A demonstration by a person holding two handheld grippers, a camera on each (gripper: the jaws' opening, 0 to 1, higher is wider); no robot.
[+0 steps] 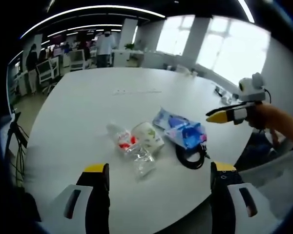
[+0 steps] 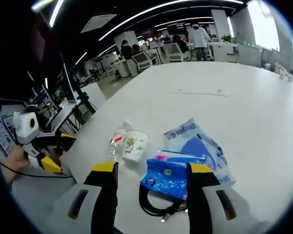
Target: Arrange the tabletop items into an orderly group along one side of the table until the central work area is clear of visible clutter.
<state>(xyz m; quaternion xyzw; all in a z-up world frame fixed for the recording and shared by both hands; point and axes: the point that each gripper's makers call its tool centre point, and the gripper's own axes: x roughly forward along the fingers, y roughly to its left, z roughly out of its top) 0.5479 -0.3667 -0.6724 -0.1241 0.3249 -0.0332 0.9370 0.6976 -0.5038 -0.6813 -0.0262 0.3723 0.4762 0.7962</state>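
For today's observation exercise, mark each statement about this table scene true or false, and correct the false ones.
1. A plastic bottle lies on its side on the table. True.
2. The paper cup stands upright. False: it lies on its side, beside the bottle.
3. A black cable lies coiled by the blue pack. True.
4. The right tongs are shut on the blue pack. False: they are open, holding nothing.
5. The left tongs are open. True.
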